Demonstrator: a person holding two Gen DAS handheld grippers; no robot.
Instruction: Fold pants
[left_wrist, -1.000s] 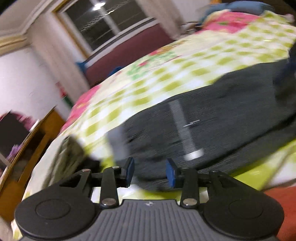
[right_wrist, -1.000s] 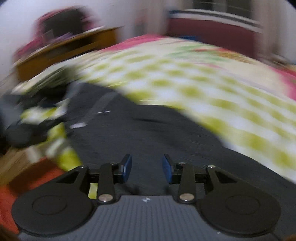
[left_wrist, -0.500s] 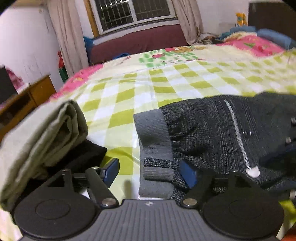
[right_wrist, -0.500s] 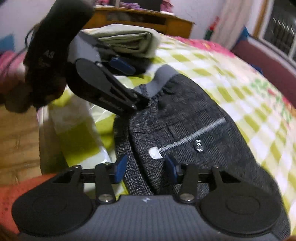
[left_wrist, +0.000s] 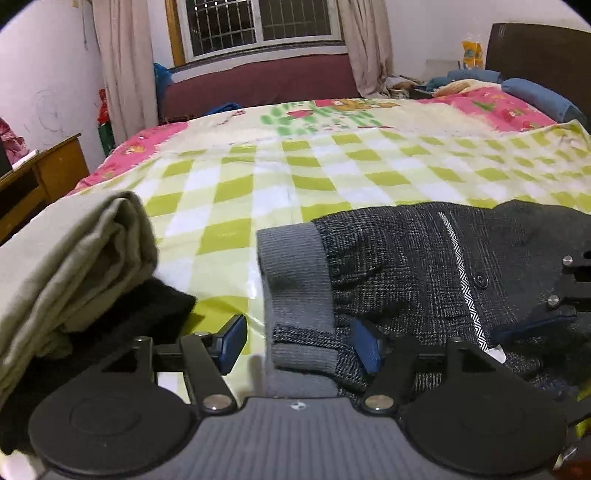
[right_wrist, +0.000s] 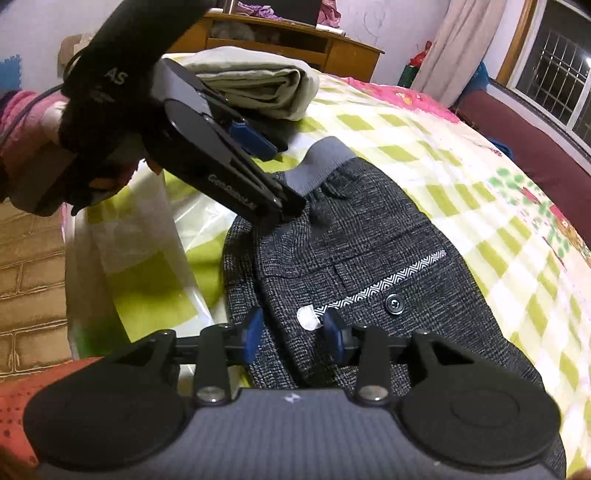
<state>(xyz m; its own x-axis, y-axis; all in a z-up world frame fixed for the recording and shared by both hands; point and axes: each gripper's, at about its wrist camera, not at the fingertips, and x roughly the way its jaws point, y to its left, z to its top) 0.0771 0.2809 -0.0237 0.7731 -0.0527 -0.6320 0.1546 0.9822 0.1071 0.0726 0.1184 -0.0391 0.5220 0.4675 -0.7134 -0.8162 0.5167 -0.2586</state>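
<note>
Dark tweed pants (left_wrist: 424, 258) near beige stack (left_wrist: 74, 258). Left gripper (left_wrist: 299, 345) jaws wide, just closing, straddling waistband (left_wrist: 295, 266); right gripper (right_wrist: 291, 334) jaws narrow, just opening, over the near edge of the pants. Pinch both corners evenly, then lift together.

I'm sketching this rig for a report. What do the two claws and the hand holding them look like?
Both claws are black with blue pads: the right claw has two round black discs on a ribbed grey body. The left claw carries white lettering on its side, a dark cable trails behind it, and a black glove with white letters grips it.

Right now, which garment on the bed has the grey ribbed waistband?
The dark tweed pants beside the left gripper; the folded beige garment is plain.
</note>
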